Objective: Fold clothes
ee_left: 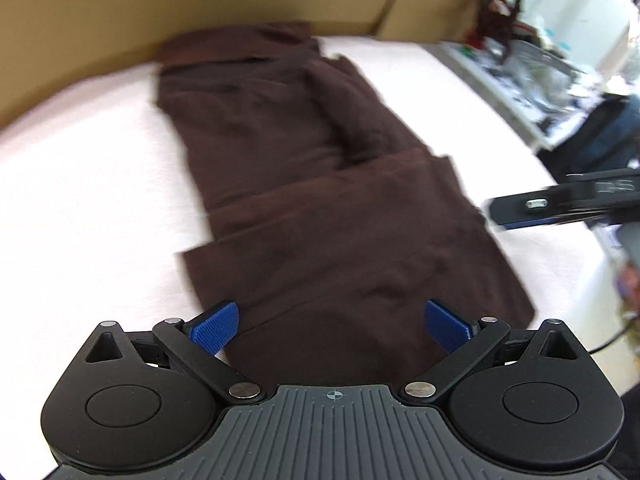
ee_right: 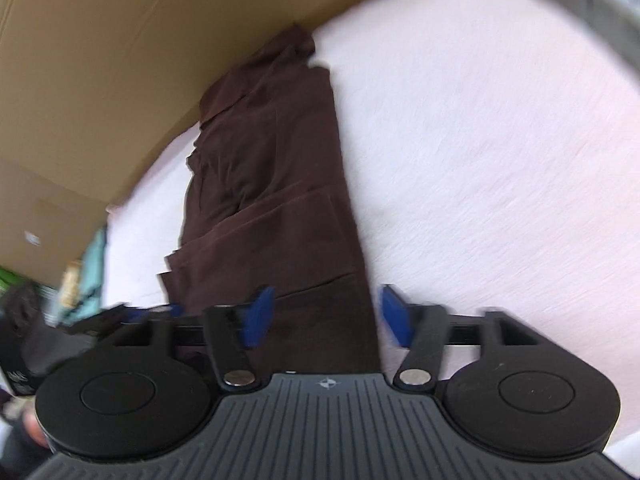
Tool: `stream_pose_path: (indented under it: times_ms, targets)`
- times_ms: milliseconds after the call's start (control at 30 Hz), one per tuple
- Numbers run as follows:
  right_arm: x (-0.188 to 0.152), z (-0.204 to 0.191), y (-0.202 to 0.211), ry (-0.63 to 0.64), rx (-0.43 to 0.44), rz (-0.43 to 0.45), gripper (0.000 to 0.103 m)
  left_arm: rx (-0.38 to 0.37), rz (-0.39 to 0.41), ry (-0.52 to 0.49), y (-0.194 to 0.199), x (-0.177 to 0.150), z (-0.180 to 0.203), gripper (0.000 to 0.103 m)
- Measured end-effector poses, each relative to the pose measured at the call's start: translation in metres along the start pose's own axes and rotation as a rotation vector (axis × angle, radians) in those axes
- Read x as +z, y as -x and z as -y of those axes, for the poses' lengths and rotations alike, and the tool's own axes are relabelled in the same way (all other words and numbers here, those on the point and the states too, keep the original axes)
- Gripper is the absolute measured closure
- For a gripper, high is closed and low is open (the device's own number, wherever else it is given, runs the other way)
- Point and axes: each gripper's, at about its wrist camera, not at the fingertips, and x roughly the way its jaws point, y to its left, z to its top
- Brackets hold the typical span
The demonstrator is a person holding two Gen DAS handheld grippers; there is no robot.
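Note:
A dark brown garment (ee_left: 320,184) lies folded into a long strip on a pale pink surface (ee_left: 80,200). It also shows in the right wrist view (ee_right: 280,200). My left gripper (ee_left: 332,324) is open and empty, just above the garment's near end. My right gripper (ee_right: 328,312) is open and empty, over the near end's right edge. The right gripper's body shows in the left wrist view (ee_left: 560,204), to the right of the garment. The left gripper shows blurred at the lower left of the right wrist view (ee_right: 120,312).
A brown cardboard wall (ee_left: 200,0) stands along the far side of the surface, touching the garment's far end; it also shows in the right wrist view (ee_right: 120,60). A cluttered white shelf (ee_left: 540,80) lies at the right. Both views are motion-blurred.

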Motion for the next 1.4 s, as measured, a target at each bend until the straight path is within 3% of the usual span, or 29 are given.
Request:
stream_pose_path:
  times_ms: [133,267,400,567,700,833,1033,1133,1267,1400]
  targets:
    - [-0.006,-0.022,0.009,0.131,0.065,-0.035,0.028,-0.011,0.12,0.115,0.027,-0.004,-0.014,0.0]
    - [-0.019,-0.038,-0.018,0.226,0.053,-0.154,0.026,-0.025,0.057,0.206,0.014,-0.009,-0.022,0.0]
    - [-0.02,-0.024,-0.025,0.178,0.04,-0.157,0.025,-0.012,-0.019,0.141,-0.006,-0.019,-0.003,0.0]
    - [-0.016,-0.016,-0.011,0.15,-0.043,-0.111,0.022,0.085,-0.066,0.133,-0.02,-0.032,0.002,0.0]
    - [-0.023,-0.014,0.005,0.178,-0.036,-0.076,0.021,0.133,-0.008,0.16,-0.002,-0.03,-0.001,0.0]
    - [-0.023,-0.036,0.0,0.282,-0.01,-0.071,0.017,0.123,0.058,0.18,0.015,-0.023,-0.003,0.0]
    - [-0.031,-0.042,-0.033,0.358,-0.045,-0.187,0.013,0.12,-0.036,0.124,-0.01,-0.024,0.01,0.0]
    - [-0.032,-0.033,-0.029,0.358,-0.017,-0.17,0.011,0.173,-0.087,0.065,-0.023,-0.036,0.016,0.0]
    - [-0.033,-0.032,-0.03,0.361,-0.021,-0.171,0.01,0.2,-0.091,0.072,-0.018,-0.041,0.011,0.0]
    - [-0.036,-0.036,-0.032,0.391,-0.028,-0.173,0.007,0.287,-0.067,0.107,-0.004,-0.043,0.002,0.0]
